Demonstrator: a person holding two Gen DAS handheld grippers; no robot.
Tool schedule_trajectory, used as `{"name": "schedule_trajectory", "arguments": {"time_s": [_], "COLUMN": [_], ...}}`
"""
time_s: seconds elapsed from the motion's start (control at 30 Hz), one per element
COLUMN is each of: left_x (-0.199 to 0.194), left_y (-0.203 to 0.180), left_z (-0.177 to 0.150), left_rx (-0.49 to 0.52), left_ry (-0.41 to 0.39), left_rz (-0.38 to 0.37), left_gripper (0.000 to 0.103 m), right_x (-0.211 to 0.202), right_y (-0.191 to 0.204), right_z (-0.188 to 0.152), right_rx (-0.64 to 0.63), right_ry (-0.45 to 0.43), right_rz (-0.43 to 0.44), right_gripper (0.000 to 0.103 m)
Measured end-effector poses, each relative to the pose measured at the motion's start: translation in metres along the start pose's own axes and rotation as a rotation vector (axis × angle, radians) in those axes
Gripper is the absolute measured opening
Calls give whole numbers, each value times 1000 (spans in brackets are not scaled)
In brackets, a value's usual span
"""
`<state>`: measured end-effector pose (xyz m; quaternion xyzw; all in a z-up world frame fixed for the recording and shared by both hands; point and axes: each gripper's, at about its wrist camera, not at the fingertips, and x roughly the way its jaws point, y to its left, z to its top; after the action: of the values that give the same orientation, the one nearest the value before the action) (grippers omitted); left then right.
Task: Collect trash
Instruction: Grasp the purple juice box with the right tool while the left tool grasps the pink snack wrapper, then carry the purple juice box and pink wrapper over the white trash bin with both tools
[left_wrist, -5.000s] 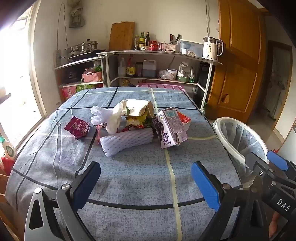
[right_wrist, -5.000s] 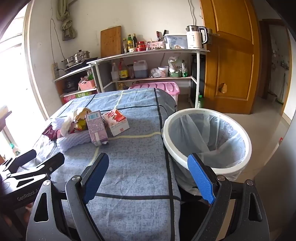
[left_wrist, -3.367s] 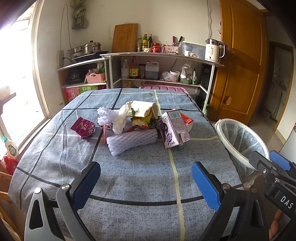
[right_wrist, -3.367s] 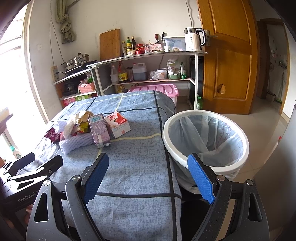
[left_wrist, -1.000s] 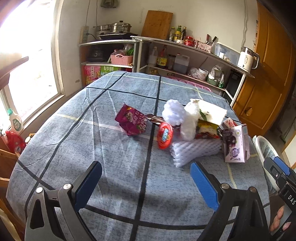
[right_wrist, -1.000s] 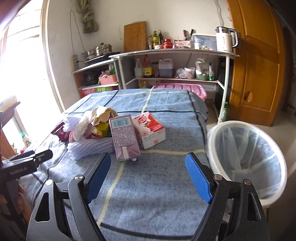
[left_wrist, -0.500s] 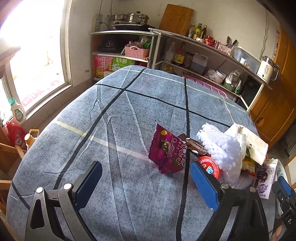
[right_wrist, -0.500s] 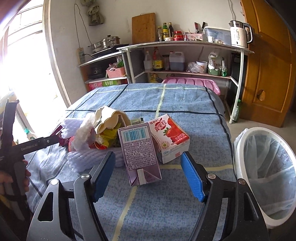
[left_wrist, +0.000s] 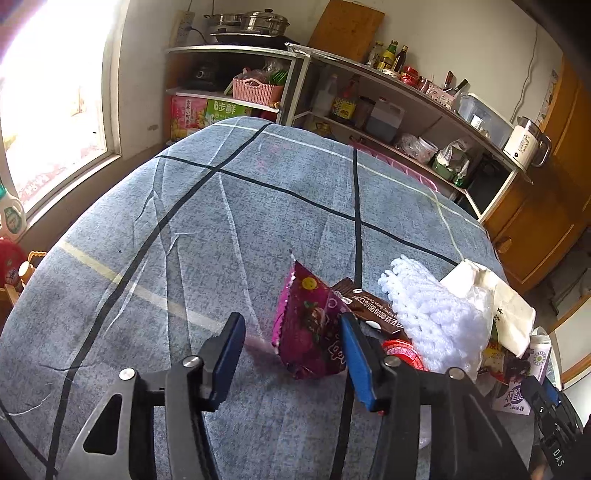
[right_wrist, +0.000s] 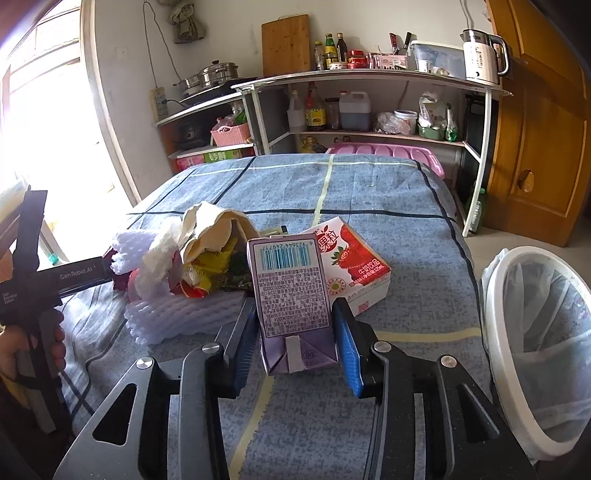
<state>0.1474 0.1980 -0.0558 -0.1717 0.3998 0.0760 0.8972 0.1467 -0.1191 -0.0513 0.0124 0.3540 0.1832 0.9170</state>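
Trash lies piled on a blue-grey checked tablecloth (left_wrist: 184, 229). My left gripper (left_wrist: 291, 354) is open around a magenta snack packet (left_wrist: 310, 328); the packet leans against the right pad and stands apart from the left one. My right gripper (right_wrist: 295, 332) has its blue pads on both sides of an upright purple drink carton (right_wrist: 291, 295), touching or nearly touching it. Behind the carton lies a red strawberry milk carton (right_wrist: 351, 258). White foam netting (right_wrist: 184, 314), a cream paper bag (right_wrist: 218, 225) and yellow wrappers fill the pile.
A white-rimmed bin with a clear liner (right_wrist: 535, 350) stands off the table's right edge. Metal shelves (right_wrist: 369, 110) with bottles, pots and a kettle line the far wall. A wooden door (right_wrist: 535, 129) is at the right, a bright window (left_wrist: 48, 92) at the left.
Both grippers moved forward into the pile and narrowed. The left one came around the magenta packet, the right one around the purple carton.
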Motion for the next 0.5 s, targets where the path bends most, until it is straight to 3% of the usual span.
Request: {"name": "schedule_trajectory", "arguments": {"time_s": [0.13,0.5], "left_x": [-3,-22], "left_y": [-6,-5], "left_z": [0,-9], "left_rx": [20,11], "left_ry": [-7,-40], "left_rz": [-2,-5], "left_gripper": [28,24], "right_x": [-1,-15], "right_y": [-1,-4], "right_z": [-2,-5], "right_rx": [4,20], "right_ry": [-7,-42], "right_rz": [11,30], "right_gripper": [40,38]}}
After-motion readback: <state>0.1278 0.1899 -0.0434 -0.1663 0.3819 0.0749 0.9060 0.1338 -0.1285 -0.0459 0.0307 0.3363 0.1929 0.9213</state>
